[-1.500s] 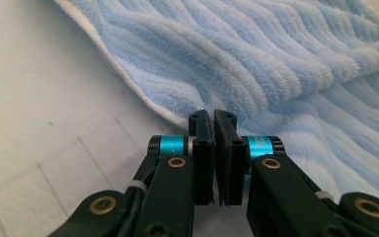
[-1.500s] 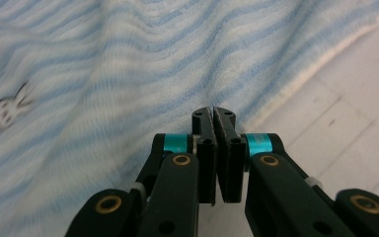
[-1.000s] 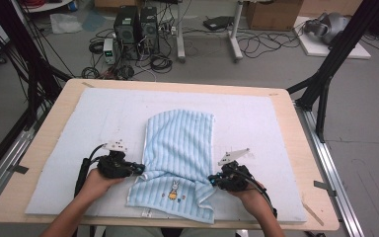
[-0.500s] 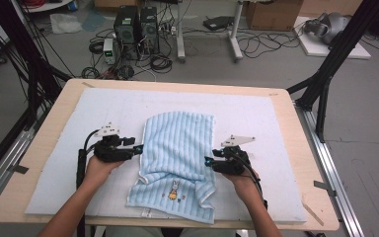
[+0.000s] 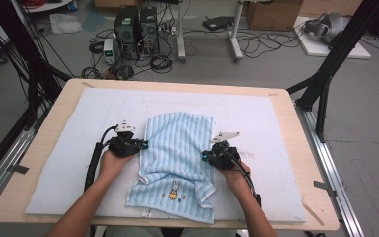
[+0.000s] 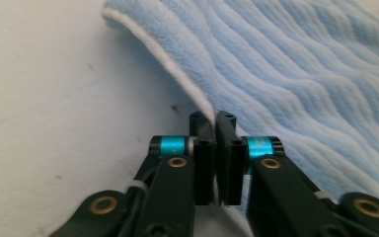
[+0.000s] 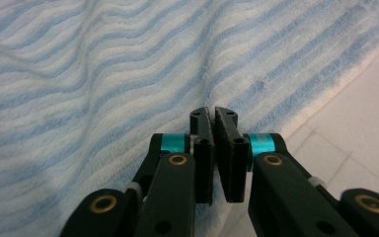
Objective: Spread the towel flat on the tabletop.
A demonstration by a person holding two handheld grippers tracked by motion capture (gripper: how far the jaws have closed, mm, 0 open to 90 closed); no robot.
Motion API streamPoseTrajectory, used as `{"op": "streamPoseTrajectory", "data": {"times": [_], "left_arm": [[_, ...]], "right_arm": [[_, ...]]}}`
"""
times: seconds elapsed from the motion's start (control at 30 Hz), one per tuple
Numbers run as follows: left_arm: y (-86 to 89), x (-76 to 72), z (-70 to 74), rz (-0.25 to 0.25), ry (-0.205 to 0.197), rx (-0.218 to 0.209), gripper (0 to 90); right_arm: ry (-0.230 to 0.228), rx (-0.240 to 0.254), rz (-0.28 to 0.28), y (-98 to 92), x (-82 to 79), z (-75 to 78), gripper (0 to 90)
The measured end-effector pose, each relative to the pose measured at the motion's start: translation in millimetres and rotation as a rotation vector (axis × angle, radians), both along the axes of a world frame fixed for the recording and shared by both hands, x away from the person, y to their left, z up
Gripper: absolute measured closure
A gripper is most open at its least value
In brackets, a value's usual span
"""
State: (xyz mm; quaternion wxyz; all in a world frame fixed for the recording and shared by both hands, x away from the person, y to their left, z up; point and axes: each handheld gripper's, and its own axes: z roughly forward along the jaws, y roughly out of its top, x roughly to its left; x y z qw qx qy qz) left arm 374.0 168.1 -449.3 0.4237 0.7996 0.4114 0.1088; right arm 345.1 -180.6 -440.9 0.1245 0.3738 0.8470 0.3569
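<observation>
High view: striped towel (image 5: 177, 163) lies mid-tabletop toward the near edge; left gripper (image 5: 140, 144) and right gripper (image 5: 206, 156) sit at its two side edges.

Left gripper view: fingers (image 6: 203, 148) pinch the white hem.

Right gripper view: fingers (image 7: 205, 143) pinch the hem. Judgement: lift both evenly, keeping the cloth taut.

Even, soft indoor light; faint shadows; close views slightly blurred near edges
</observation>
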Motion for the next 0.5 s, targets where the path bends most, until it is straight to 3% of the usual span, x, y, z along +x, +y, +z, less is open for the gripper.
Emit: {"op": "streamPoseTrajectory", "data": {"times": [0.2,0.37,0.47,0.5], "left_arm": [[6.8,-13.4,3.3,-0.084,0.082,-0.019,87.0],[11.6,-26.5,0.4,-0.156,0.148,-0.086,86.7],[11.9,-28.7,0.9,-0.181,0.158,-0.097,83.7],[12.3,-27.4,1.5,-0.171,0.151,-0.105,77.5]], "right_arm": [[0.051,-0.001,0.055,-5.9,-11.2,3.9,86.6],[0.097,0.010,0.094,-17.2,-27.3,5.2,86.5],[0.107,0.018,0.106,-22.1,-33.0,5.5,85.2],[0.098,0.024,0.108,-22.7,-33.8,5.8,81.6]]}}
